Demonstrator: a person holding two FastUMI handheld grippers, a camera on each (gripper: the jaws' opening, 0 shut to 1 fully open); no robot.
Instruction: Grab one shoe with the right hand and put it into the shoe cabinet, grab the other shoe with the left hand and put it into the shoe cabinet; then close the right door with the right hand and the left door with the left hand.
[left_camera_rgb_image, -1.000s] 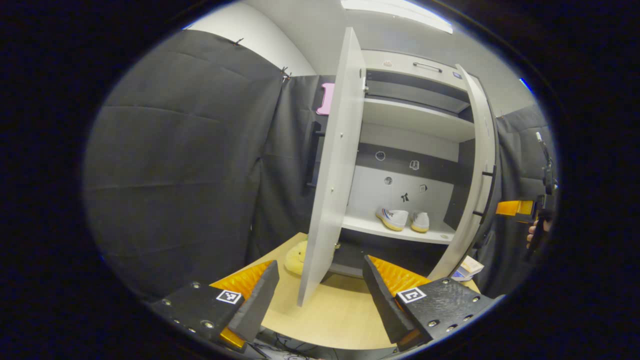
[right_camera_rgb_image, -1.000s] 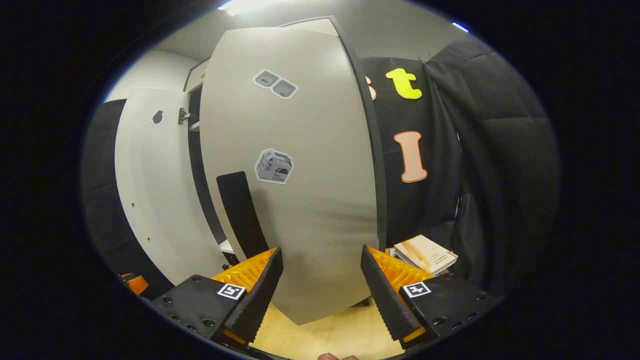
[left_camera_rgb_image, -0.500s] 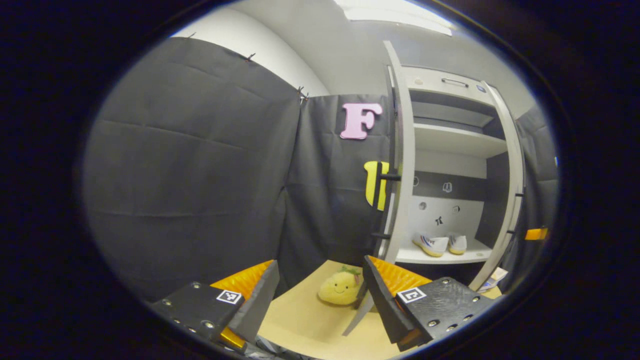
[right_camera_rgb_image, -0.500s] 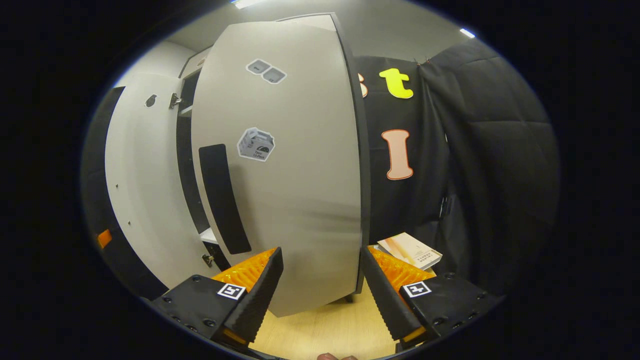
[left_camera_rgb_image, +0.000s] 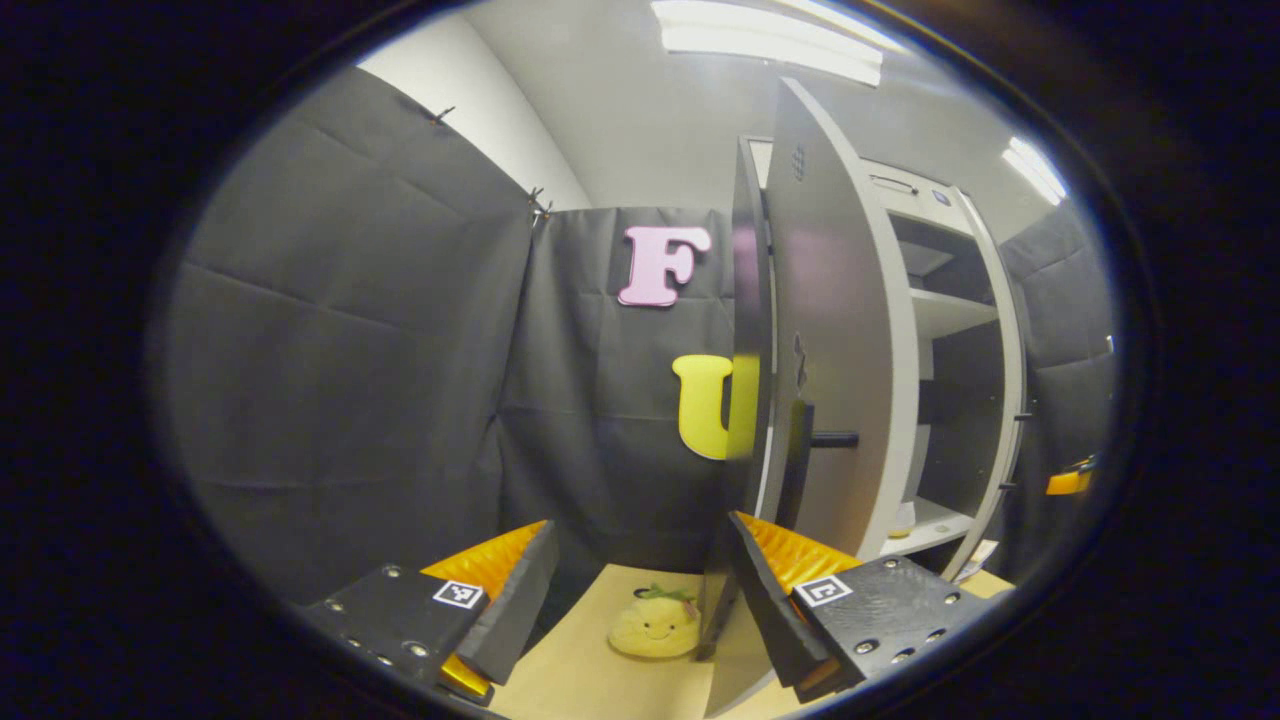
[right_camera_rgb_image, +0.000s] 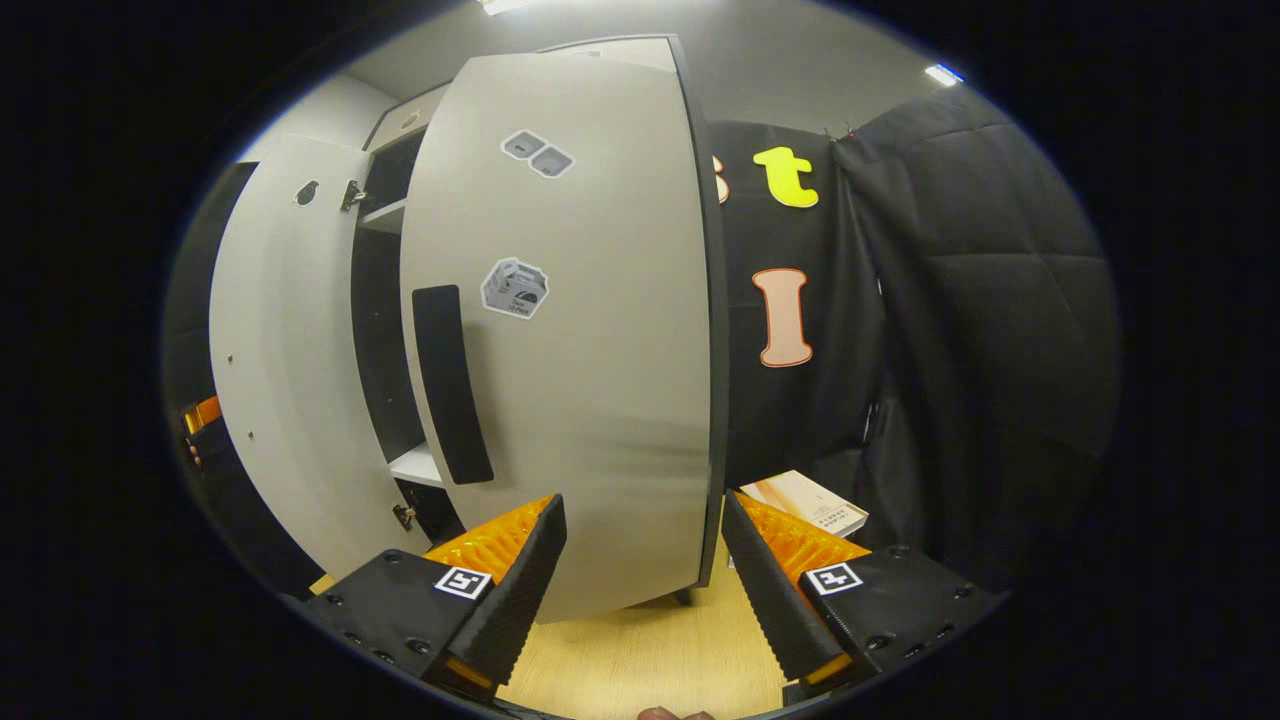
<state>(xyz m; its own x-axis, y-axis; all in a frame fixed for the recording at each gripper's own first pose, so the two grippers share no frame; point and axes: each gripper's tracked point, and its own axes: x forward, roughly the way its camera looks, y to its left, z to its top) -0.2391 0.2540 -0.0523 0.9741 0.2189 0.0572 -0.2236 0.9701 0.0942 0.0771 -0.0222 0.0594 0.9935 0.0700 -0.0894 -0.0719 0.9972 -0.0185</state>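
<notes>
In the left gripper view the cabinet's left door (left_camera_rgb_image: 845, 330) shows its grey outer face and black handle (left_camera_rgb_image: 815, 440), just beyond my right fingertip. My left gripper (left_camera_rgb_image: 640, 600) is open and holds nothing. Past the door's edge lie the white shelves (left_camera_rgb_image: 950, 310) and a sliver of a pale shoe (left_camera_rgb_image: 903, 520) on the lower one. In the right gripper view the right door (right_camera_rgb_image: 590, 380) with its black handle (right_camera_rgb_image: 450, 385) stands half open, close in front of my open right gripper (right_camera_rgb_image: 640, 590). The left door's inner face (right_camera_rgb_image: 280, 350) is behind it.
A yellow plush toy (left_camera_rgb_image: 655, 625) lies on the wooden table (right_camera_rgb_image: 650, 660) by the left door's foot. A book (right_camera_rgb_image: 805, 505) lies to the right of the right door. Black cloth walls close in both sides. The other gripper (left_camera_rgb_image: 1068, 482) shows far right.
My left gripper has swung round from the left door's inner side to its outer face, and the door now hides most of the shoes. The right door sits slightly farther from my right gripper.
</notes>
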